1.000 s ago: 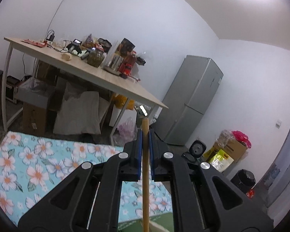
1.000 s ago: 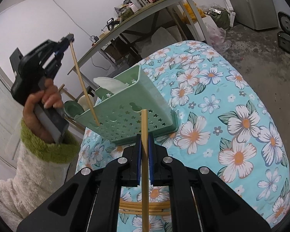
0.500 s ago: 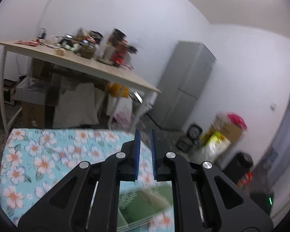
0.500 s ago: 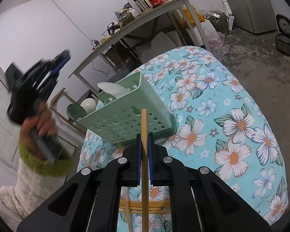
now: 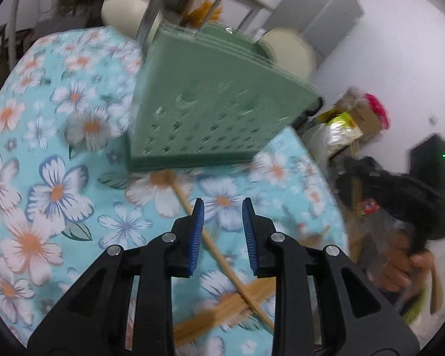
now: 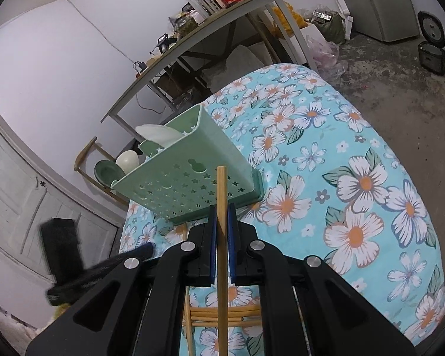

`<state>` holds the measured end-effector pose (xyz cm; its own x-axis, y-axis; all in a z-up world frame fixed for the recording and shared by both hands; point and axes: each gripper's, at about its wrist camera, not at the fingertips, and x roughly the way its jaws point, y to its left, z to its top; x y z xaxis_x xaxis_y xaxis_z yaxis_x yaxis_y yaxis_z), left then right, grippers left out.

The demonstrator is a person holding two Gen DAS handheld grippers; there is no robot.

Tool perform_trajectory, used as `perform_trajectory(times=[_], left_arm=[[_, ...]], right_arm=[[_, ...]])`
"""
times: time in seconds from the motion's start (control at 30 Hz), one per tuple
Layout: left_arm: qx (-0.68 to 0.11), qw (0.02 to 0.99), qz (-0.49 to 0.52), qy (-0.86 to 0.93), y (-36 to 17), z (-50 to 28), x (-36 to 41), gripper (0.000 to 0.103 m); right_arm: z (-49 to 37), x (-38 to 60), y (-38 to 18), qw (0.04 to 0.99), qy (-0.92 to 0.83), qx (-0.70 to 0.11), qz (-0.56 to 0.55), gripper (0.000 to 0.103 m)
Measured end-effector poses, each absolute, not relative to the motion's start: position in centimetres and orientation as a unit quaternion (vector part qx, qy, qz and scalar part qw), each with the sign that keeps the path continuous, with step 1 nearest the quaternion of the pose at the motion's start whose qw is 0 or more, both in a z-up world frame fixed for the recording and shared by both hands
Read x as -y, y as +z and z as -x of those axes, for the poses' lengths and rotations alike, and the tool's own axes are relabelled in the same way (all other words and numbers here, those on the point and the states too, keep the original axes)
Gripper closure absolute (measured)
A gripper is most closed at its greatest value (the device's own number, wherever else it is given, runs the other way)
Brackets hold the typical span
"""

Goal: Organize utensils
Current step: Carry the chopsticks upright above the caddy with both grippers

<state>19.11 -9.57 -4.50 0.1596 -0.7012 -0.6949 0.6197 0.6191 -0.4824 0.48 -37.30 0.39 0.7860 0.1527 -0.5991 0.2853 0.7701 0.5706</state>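
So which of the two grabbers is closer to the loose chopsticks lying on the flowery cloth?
Left. The left gripper hovers open just above one loose chopstick, near the pile. The right gripper is raised, clamping its own chopstick.

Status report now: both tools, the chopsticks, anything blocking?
Left tool open, empty, above loose chopstick on cloth. Right tool shut on held chopstick, pointing toward green holder. Nothing blocking.

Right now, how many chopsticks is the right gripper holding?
1. One chopstick stands clamped in the right gripper, in front of the green utensil basket. More chopsticks lie on the floral cloth below; some may be hidden.
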Motion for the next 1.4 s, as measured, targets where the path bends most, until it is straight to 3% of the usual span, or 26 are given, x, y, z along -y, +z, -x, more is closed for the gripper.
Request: perform_trajectory(times=[0.1, 0.23, 0.4, 0.7, 0.93, 1.17, 1.4], left_arm=[[-0.5, 0.765, 0.031, -0.404, -6.4, -20.5, 10.9, 0.073], [-0.508, 0.778, 0.014, -0.368, -8.3, -22.1, 12.3, 0.076], [-0.521, 0.781, 0.024, -0.342, -8.1, -22.6, 12.1, 0.096], [-0.489, 0.78, 0.059, -0.386, -2.5, -20.5, 7.6, 0.097], [-0.392, 0.796, 0.105, -0.449, 5.7, -18.7, 5.2, 0.097], [-0.193, 0.84, 0.135, -0.489, 16.6, -18.8, 4.3, 0.097], [-0.099, 0.867, 0.165, -0.46, 20.5, -21.1, 4.7, 0.097]], right_arm=[[-0.1, 36.9, 0.6, 0.885, -0.037, -0.323, -0.334, 0.096], [0.2, 36.8, 0.5, 0.884, -0.035, -0.324, -0.334, 0.096], [0.3, 36.6, 0.6, 0.885, -0.028, -0.324, -0.333, 0.096], [1.1, 36.5, 4.2, 0.912, -0.018, -0.293, -0.285, 0.096], [1.3, 35.5, 6.4, 0.927, -0.021, -0.274, -0.253, 0.096], [1.2, 35.2, 6.2, 0.923, -0.02, -0.279, -0.265, 0.096], [0.3, 35.3, 8.8, 0.932, -0.001, -0.25, -0.264, 0.096]])
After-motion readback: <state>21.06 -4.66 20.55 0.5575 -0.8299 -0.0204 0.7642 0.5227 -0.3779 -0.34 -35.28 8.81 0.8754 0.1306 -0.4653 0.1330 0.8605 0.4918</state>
